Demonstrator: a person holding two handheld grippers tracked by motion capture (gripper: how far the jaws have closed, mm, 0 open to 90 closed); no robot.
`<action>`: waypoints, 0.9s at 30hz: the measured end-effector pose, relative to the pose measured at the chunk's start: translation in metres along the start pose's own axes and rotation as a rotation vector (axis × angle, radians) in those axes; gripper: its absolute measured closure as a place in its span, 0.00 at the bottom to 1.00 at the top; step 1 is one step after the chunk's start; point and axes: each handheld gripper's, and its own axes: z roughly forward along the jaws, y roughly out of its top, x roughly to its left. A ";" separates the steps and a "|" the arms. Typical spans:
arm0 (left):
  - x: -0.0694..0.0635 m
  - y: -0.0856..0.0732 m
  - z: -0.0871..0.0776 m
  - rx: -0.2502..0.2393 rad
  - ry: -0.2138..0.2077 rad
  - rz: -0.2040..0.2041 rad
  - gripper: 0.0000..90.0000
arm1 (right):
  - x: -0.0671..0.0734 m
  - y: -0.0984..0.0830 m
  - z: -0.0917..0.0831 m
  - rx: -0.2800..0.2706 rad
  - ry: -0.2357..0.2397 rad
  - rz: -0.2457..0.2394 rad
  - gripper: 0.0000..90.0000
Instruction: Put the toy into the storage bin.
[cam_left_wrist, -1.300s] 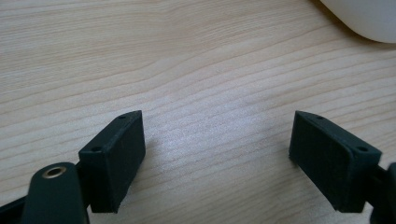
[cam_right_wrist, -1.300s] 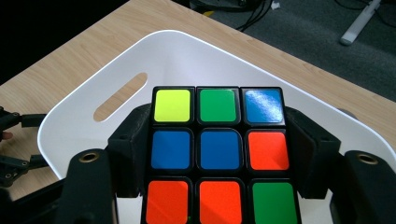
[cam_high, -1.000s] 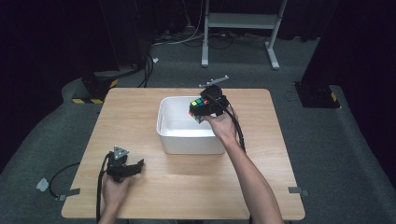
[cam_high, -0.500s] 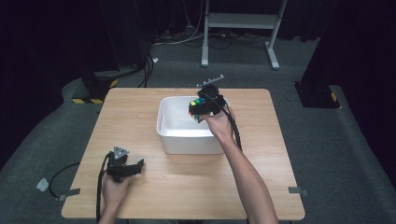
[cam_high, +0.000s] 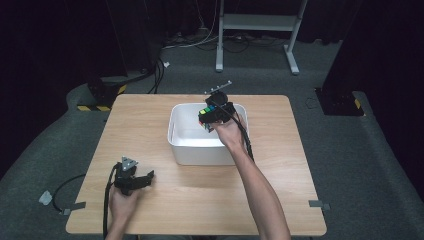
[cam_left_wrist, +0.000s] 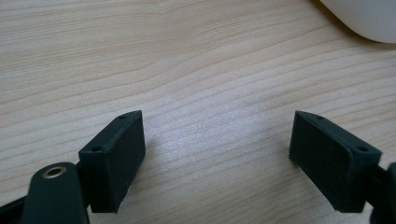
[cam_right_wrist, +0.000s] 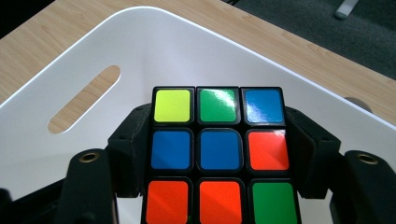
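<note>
Two claws: right claw (cam_right_wrist: 219, 154) clamps cube (cam_right_wrist: 219, 154) over bin (cam_right_wrist: 116, 42); left claw (cam_left_wrist: 231, 158) wide, tabletop (cam_left_wrist: 187, 60) between.

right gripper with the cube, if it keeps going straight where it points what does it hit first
Probably the inside of the white bin: the right gripper, shut on the Rubik's cube, points at its far wall; exact depth is unclear.

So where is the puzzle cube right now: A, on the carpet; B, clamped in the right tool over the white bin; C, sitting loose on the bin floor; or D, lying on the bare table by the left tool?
B: the puzzle cube sits pinched between the right tool jaws, above the white bin.
</note>
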 end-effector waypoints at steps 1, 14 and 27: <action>0.000 0.000 0.000 0.000 0.000 0.000 0.20 | 0.000 0.000 0.001 0.005 0.000 0.005 0.38; 0.000 0.000 0.000 0.000 0.000 0.000 0.20 | -0.001 -0.001 0.008 0.019 0.000 0.008 0.38; 0.000 0.000 0.000 0.000 0.000 0.000 0.20 | -0.001 0.000 0.015 0.039 -0.006 0.030 0.38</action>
